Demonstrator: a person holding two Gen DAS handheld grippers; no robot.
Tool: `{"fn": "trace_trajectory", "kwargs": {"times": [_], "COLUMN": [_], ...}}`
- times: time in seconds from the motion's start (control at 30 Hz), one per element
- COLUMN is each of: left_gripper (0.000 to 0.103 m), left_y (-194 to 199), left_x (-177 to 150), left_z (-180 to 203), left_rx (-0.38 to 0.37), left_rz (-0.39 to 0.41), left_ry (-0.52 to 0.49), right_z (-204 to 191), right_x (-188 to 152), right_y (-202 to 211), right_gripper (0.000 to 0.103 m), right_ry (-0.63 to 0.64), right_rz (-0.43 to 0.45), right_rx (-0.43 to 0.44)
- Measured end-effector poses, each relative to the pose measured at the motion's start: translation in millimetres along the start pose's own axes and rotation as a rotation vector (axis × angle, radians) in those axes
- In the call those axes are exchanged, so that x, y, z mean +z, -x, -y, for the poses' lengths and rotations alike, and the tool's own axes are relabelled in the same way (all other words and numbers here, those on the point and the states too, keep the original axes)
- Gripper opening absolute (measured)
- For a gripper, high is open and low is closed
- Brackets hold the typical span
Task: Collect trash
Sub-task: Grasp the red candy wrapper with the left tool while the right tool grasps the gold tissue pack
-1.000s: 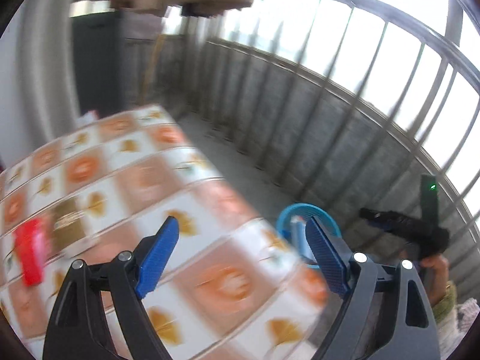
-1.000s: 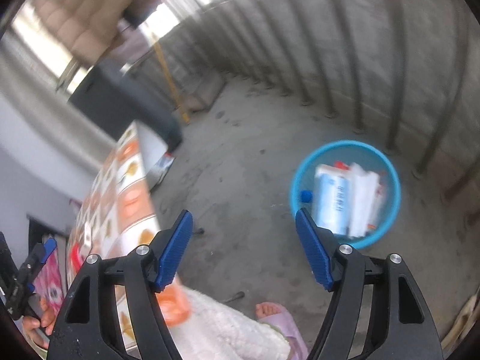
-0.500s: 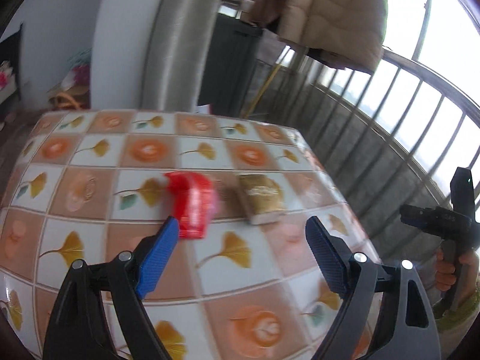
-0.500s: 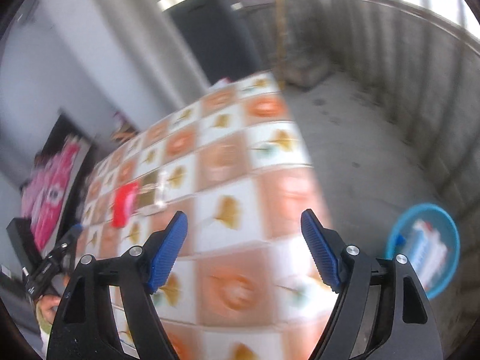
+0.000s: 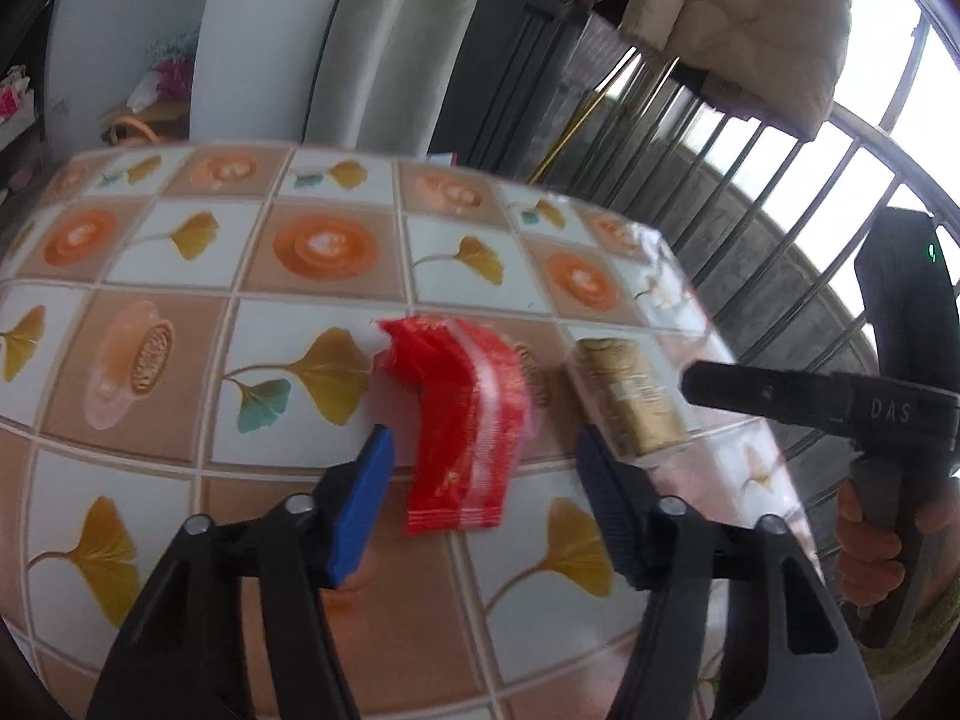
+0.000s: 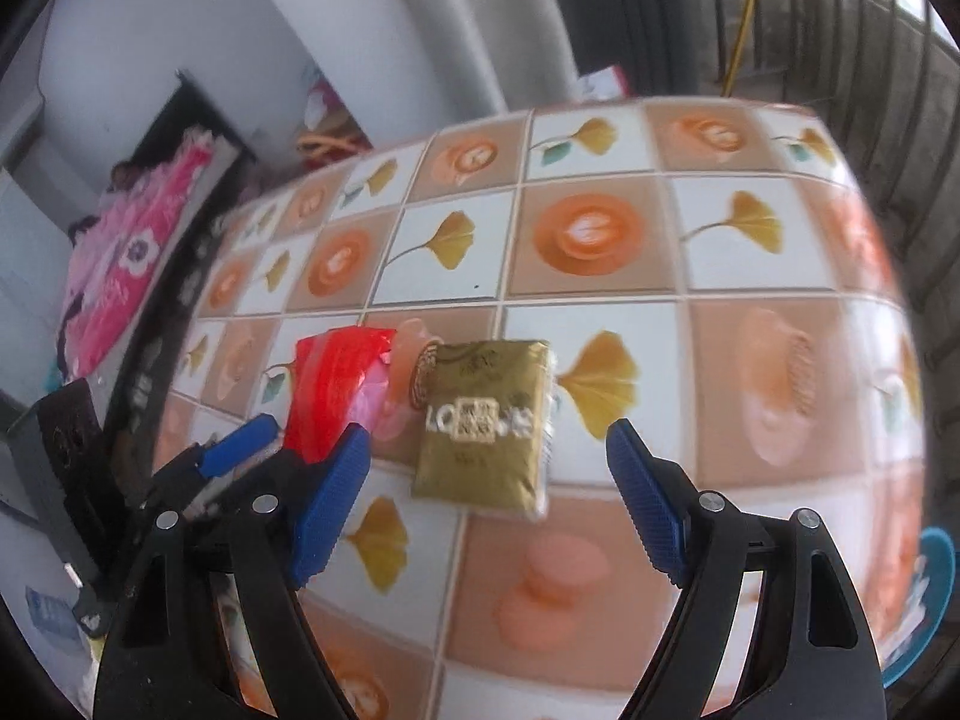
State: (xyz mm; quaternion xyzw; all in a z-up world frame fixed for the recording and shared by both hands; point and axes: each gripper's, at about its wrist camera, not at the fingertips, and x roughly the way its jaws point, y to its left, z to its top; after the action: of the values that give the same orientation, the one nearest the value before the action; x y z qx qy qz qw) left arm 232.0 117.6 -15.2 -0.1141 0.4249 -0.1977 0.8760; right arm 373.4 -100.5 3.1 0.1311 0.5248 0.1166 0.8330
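Tabletop point(image 5: 312, 396), tiled in orange cups and yellow leaves, fills most of both views; railing point(image 5: 780, 192) and a hanging quilted coat point(image 5: 744, 18) take the upper right of the left wrist view. At the lower right edge of the right wrist view a sliver of blue basket point(image 6: 936, 594) shows, sitting lower than the table, with pale items inside.

Two pieces of trash lie on the table just beside each other. A red wrapper point(image 5: 462, 420) sits at the centre of the left wrist view, crumpled at its far end, flat at the near one. A gold packet point(image 6: 486, 420) lies at the centre of the right wrist view; it shows right of centre in the other.

The left gripper point(image 5: 483, 504) has its blue pads spread wide, and the near end of the wrapper lies between them. The right gripper point(image 6: 486, 516) is likewise spread, empty, with the packet just ahead of its gap. Whether either touches the table is unclear.

This looks like the approach step: each tool lined up on its own piece, nothing yet grasped. Next, I judge, each should drop low enough for the pads to straddle the flat item, then squeeze. The wrapper is thin and slack, so it may slide or fold; the packet looks stiffer. Afterwards the basket seems the likely destination.
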Motion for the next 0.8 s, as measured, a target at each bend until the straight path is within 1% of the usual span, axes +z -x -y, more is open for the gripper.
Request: {"fn": "trace_trajectory", "kwargs": {"times": [0.07,0.1,0.13,0.17,0.2,0.27,0.3,0.4,0.53,0.6,0.7,0.8], "left_gripper": [0.046,0.043,0.036,0.032,0.031,0.024,0.023,0.020,0.018,0.017,0.018,0.018], "left_y": [-7.6,-9.1,-10.8,-11.9,-12.3,-12.4,-12.1,-8.5,-0.1,6.3,23.4,42.8], "left_x": [-0.7,-1.1,-1.5,-2.0,-2.5,-4.7,-6.2,-10.4,-17.7,-22.6,-41.4,-64.5], "left_z": [-4.6,-6.1,-8.2,-10.2,-11.1,-11.3,-11.1,-10.1,-6.4,-3.1,-0.5,-2.8], "left_rx": [0.000,0.003,0.006,0.000,-0.004,-0.005,-0.005,-0.009,-0.023,-0.038,-0.079,-0.131], "left_rz": [-0.023,-0.027,-0.031,-0.033,-0.033,-0.034,-0.033,-0.029,-0.043,-0.058,-0.104,-0.165], "left_ry": [0.019,0.028,0.038,0.048,0.053,0.054,0.052,0.048,0.034,0.020,0.014,0.042], "right_z": [-3.1,-5.1,-6.9,-7.1,-8.4,-7.6,-6.1,2.5,7.9,12.1,20.4,29.6], "right_x": [4.3,5.4,5.9,5.8,5.1,2.9,3.0,-0.6,-11.2,-23.8,-46.0,-76.0], "right_y": [-9.5,-14.1,-18.3,-20.4,-23.7,-26.3,-26.7,-22.1,-14.4,-5.9,9.7,29.4], "right_gripper": [0.077,0.077,0.075,0.072,0.065,0.056,0.052,0.050,0.050,0.050,0.050,0.050], "right_ry": [0.012,0.021,0.027,0.032,0.039,0.046,0.044,0.019,0.020,0.021,0.018,0.005], "right_rz": [-0.021,-0.033,-0.046,-0.054,-0.068,-0.073,-0.072,-0.071,-0.067,-0.068,-0.066,-0.065], "right_rx": [-0.015,-0.018,-0.019,-0.019,-0.025,-0.054,-0.054,-0.024,-0.029,-0.032,-0.035,-0.041]}}
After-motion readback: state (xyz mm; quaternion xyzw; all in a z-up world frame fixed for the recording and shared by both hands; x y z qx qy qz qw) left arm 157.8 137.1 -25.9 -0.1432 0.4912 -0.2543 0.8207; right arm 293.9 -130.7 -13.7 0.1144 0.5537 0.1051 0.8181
